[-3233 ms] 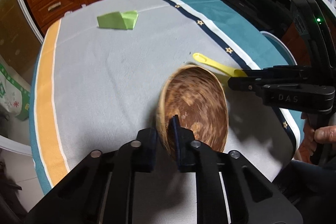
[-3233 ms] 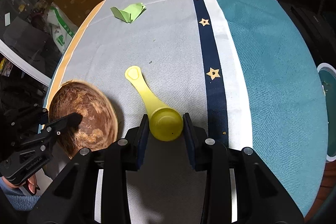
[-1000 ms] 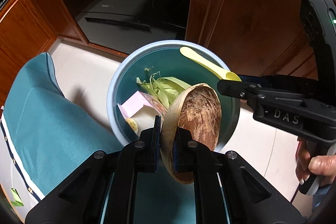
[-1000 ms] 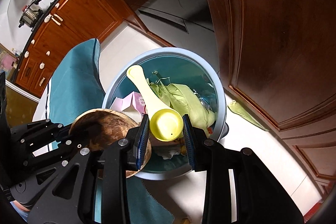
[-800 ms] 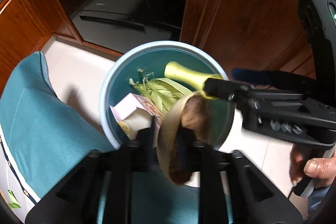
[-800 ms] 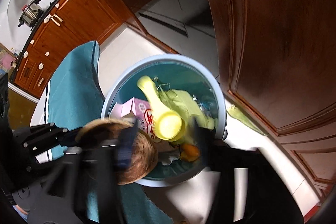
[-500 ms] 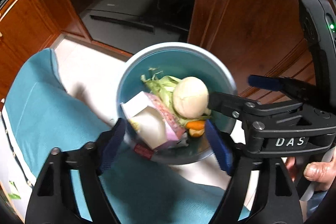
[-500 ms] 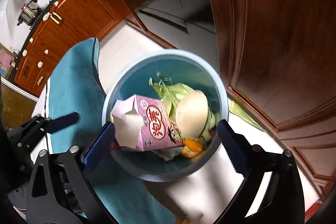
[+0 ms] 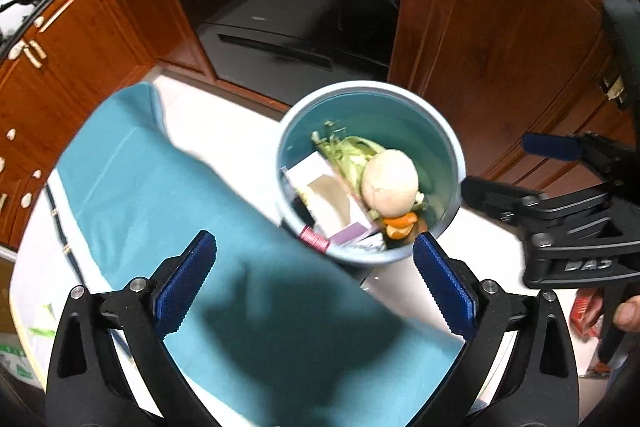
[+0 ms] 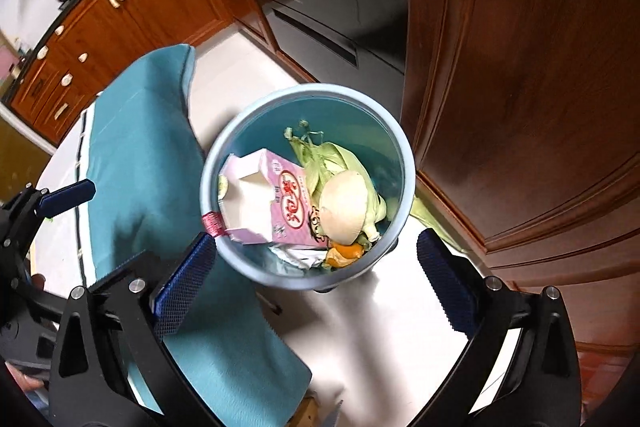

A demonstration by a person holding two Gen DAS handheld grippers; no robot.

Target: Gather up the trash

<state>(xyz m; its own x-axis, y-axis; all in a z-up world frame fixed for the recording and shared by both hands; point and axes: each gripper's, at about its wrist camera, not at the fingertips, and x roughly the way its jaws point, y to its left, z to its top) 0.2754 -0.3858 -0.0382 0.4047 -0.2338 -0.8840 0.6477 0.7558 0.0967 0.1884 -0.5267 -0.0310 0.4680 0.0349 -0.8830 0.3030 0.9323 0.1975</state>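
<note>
**Both grippers empty above the bin**

I am looking down into the round light-blue plastic trash bin [image 10: 402, 163] on the pale floor, just beside the desk with the teal cloth [image 9: 160, 195]. My left gripper [image 9: 314, 281] has its fingers spread wide apart, and nothing sits between them. My right gripper [image 10: 316, 281] is the same: fingers wide apart, holding nothing. Both hang above the near rim of the bin.

The trash is inside the bin. I see a pink and white paper carton [image 10: 268, 203], green corn husks [image 10: 320, 159], a round pale bowl lying bottom up [image 10: 344, 209] and a bit of orange peel [image 10: 346, 250]. A thin green husk scrap [image 10: 425, 213] lies on the floor beside the bin, near the brown wooden door [image 10: 520, 67].

I think this drop is done. To do the next part well, I should lift both grippers straight up so the fingers do not knock the rim. Then I should swing them back over the desk with the fingers kept wide, ready for another piece. A small green bit [image 9: 42, 329] shows at the far left edge of the left view. I cannot tell what it is.
</note>
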